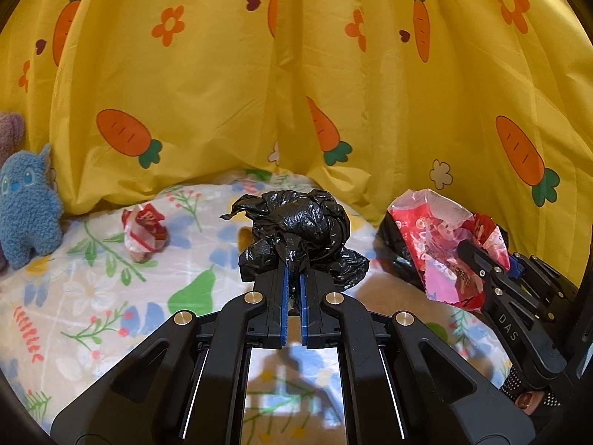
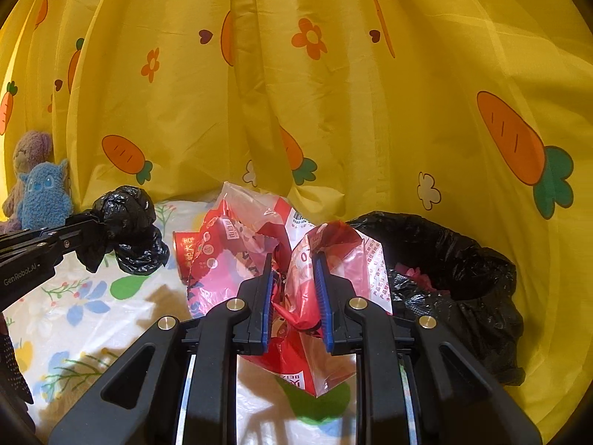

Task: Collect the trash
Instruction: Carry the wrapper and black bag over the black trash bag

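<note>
My left gripper [image 1: 294,270] is shut on a crumpled black plastic bag [image 1: 300,230] and holds it above the floral sheet; it also shows in the right wrist view [image 2: 126,230]. My right gripper [image 2: 294,267] is shut on a red and clear plastic wrapper [image 2: 333,259], held just left of an open black trash bag [image 2: 456,270]. The wrapper also shows in the left wrist view [image 1: 441,244]. A small red and white crumpled wrapper [image 1: 144,231] lies on the sheet at the left. A red can [image 2: 183,256] lies behind the held wrapper.
A yellow carrot-print curtain [image 1: 296,74] hangs close behind everything. A blue plush toy [image 1: 26,207] and a purple one [image 2: 29,155] stand at the far left. The floral bed sheet [image 1: 92,296] covers the surface.
</note>
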`<state>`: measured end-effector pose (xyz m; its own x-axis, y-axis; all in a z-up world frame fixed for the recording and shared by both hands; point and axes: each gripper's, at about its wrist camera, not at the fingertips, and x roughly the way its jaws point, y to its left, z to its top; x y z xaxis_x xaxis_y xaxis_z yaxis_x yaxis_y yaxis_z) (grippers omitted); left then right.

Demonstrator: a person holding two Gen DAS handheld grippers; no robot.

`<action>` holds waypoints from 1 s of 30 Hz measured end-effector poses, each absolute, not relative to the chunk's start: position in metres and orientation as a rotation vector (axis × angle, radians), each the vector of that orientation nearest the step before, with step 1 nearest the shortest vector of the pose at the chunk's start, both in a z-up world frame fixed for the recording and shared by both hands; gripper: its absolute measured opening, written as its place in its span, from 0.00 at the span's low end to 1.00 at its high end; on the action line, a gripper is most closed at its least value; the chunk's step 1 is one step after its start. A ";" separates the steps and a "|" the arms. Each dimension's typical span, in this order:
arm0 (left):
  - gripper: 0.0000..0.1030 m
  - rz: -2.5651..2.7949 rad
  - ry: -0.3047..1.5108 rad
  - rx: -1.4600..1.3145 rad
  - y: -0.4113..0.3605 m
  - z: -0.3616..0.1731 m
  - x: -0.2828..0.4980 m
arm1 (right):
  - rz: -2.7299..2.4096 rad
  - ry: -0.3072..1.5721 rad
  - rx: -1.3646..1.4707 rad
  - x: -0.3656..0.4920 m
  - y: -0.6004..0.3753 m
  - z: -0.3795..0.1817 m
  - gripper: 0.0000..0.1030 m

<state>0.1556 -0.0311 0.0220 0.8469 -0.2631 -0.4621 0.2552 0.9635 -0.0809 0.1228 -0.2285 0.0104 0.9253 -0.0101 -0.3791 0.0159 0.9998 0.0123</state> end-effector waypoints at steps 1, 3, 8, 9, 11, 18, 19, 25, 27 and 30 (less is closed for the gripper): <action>0.04 -0.291 0.491 -0.019 -0.038 0.023 0.159 | -0.031 0.387 0.014 0.124 -0.233 0.011 0.21; 0.04 -0.322 0.484 -0.019 -0.053 0.024 0.165 | -0.080 0.376 0.006 0.126 -0.244 0.013 0.21; 0.04 -0.409 0.466 -0.011 -0.098 0.029 0.185 | -0.206 0.367 0.006 0.140 -0.276 0.017 0.21; 0.04 -0.427 0.460 -0.009 -0.107 0.030 0.190 | -0.233 0.368 0.007 0.144 -0.283 0.017 0.21; 0.04 -0.467 0.451 -0.008 -0.126 0.031 0.199 | -0.278 0.369 0.004 0.151 -0.293 0.016 0.21; 0.04 -0.584 0.491 -0.027 -0.179 0.018 0.244 | -0.397 0.394 -0.022 0.179 -0.323 0.004 0.23; 0.04 -0.597 0.494 -0.032 -0.184 0.017 0.248 | -0.403 0.403 -0.015 0.183 -0.328 0.001 0.23; 0.04 -0.662 0.501 -0.031 -0.210 0.010 0.267 | -0.432 0.448 -0.018 0.202 -0.344 -0.013 0.23; 0.04 -0.689 0.521 -0.056 -0.216 0.006 0.274 | -0.427 0.453 -0.019 0.203 -0.348 -0.014 0.24; 0.04 -0.746 0.551 -0.082 -0.224 -0.002 0.282 | -0.428 0.457 -0.020 0.208 -0.351 -0.015 0.37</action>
<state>0.2821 -0.2241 -0.0016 0.5998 -0.6642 -0.4462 0.6219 0.7379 -0.2622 0.2080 -0.3507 -0.0149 0.8103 -0.4053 -0.4232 0.3963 0.9111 -0.1138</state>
